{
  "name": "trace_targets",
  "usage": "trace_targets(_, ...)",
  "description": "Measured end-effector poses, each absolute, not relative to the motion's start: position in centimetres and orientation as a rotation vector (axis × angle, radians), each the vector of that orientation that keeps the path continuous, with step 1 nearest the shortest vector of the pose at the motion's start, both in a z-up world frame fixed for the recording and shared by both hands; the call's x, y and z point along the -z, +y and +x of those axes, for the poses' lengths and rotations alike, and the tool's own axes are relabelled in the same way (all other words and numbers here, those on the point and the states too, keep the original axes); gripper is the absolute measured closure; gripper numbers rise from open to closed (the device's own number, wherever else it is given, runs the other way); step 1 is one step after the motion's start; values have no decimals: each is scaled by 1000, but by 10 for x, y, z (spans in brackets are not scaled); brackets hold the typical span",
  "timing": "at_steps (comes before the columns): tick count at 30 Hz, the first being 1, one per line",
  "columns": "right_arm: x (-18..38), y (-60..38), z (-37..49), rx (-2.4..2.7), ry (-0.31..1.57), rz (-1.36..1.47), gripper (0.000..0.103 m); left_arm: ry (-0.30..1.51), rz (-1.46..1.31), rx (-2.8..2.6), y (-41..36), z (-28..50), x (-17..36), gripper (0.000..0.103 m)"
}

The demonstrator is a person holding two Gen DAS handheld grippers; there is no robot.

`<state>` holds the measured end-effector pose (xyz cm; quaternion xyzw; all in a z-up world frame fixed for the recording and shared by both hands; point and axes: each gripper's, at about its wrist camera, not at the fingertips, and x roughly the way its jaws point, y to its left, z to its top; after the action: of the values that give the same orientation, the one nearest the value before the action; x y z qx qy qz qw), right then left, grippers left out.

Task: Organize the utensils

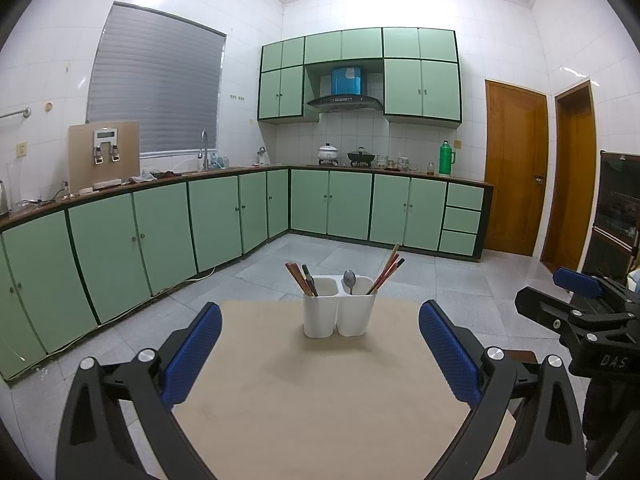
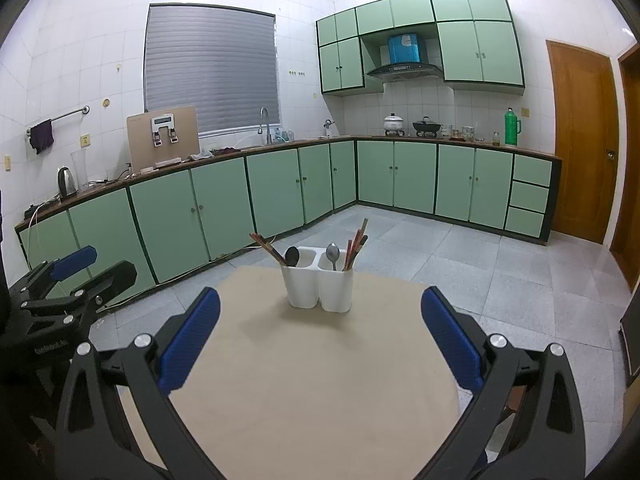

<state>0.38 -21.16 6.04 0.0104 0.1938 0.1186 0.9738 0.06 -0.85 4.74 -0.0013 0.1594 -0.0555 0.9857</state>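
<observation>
A white two-compartment utensil holder [image 1: 339,312] [image 2: 318,285] stands at the far end of a beige table [image 1: 320,392] [image 2: 312,380]. Its left compartment holds chopsticks [image 1: 298,278] [image 2: 266,247] and a dark spoon [image 2: 292,256]. Its right compartment holds a metal spoon [image 1: 349,280] [image 2: 332,254] and more chopsticks [image 1: 389,269] [image 2: 357,245]. My left gripper [image 1: 320,354] is open and empty, short of the holder. My right gripper [image 2: 320,338] is open and empty, also short of it. The right gripper shows at the right edge of the left wrist view [image 1: 580,300]; the left gripper shows at the left edge of the right wrist view [image 2: 64,280].
Green kitchen cabinets [image 1: 200,224] [image 2: 280,192] run along the far walls under a countertop with pots [image 1: 329,153], a green thermos [image 1: 446,158] and a kettle [image 2: 67,181]. Wooden doors [image 1: 516,168] stand at right. Grey tiled floor [image 1: 440,280] surrounds the table.
</observation>
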Motion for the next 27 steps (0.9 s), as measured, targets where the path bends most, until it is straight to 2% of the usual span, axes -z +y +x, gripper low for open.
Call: trace_targets(27, -57, -211, 8, -244, 399, 22, 5, 328, -2, 111, -5, 1, -49, 6)
